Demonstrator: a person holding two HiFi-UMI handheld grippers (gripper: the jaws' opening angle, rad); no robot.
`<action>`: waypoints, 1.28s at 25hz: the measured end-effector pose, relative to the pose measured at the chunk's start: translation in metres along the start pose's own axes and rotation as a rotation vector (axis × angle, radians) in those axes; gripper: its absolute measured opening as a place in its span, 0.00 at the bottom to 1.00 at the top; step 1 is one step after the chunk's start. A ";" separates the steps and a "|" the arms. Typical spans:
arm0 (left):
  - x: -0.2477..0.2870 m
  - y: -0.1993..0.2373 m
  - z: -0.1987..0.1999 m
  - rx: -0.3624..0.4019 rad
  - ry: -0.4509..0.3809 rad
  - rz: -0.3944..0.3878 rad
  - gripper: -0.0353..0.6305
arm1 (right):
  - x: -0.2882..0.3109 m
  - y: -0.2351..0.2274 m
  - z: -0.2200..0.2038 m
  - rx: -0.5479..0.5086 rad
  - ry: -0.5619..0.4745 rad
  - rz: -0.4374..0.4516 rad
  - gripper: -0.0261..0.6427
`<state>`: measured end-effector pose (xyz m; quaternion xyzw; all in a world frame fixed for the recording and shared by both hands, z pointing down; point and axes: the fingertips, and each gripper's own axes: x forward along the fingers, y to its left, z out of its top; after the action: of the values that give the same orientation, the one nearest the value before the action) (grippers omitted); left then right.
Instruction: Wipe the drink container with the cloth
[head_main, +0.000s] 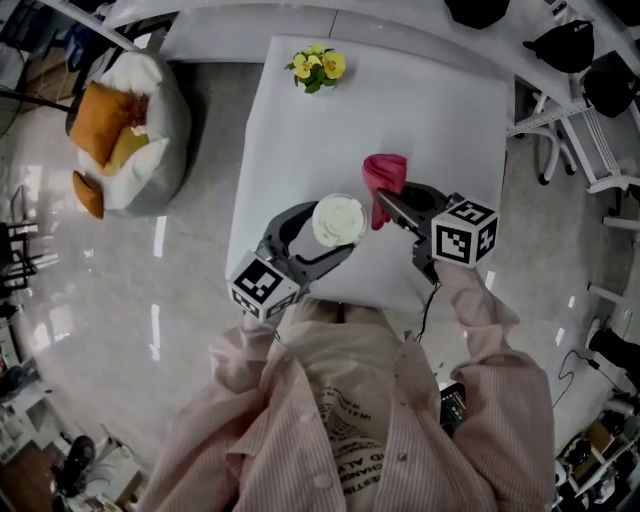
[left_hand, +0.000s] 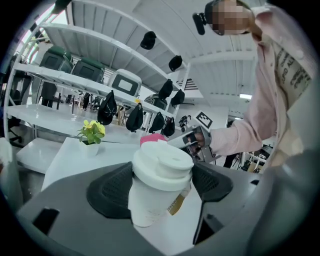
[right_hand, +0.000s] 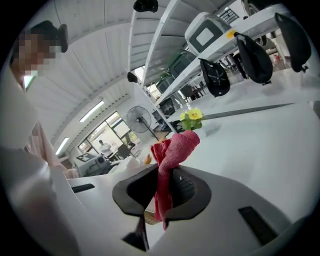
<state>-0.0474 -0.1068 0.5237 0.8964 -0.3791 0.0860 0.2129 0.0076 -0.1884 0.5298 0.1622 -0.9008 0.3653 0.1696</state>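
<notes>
Your left tongs (left_hand: 159, 186) are clenched on the drink container (left_hand: 161, 165), a white paper cup with a white lid. The two dark ribbed pads press its sides just under the lid's rim. The cup leans a little in their grip, with its base clear of the bench (head_main: 440, 130).

Your right tongs (right_hand: 162, 187) are clamped on the cloth (right_hand: 175, 145), a red rag. It is pinched in the middle, so a bunched top stands up past the tips and a narrow tail hangs down between the pads.

From the head view, you hold both over the near part of the white bench. The cup is on the left and the cloth is just beside it on the right, slightly farther from you. Whether they touch cannot be told.

A small pot of yellow flowers (head_main: 318, 68) sits at the bench's far edge, well apart from both tools. On the floor to the left lies a white beanbag (head_main: 160, 140) with orange cushions (head_main: 100, 120).
</notes>
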 end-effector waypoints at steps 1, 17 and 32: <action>0.000 0.000 0.001 -0.007 0.001 0.001 0.60 | 0.003 0.004 0.007 0.002 0.016 0.041 0.10; -0.001 -0.001 0.004 -0.001 0.006 -0.014 0.60 | 0.047 0.042 0.040 -0.056 0.395 0.407 0.10; 0.001 0.000 0.005 0.001 0.002 -0.014 0.60 | 0.060 0.060 0.018 0.077 0.622 0.612 0.10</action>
<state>-0.0472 -0.1095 0.5193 0.8991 -0.3726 0.0855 0.2135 -0.0742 -0.1701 0.5072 -0.2239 -0.7992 0.4633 0.3106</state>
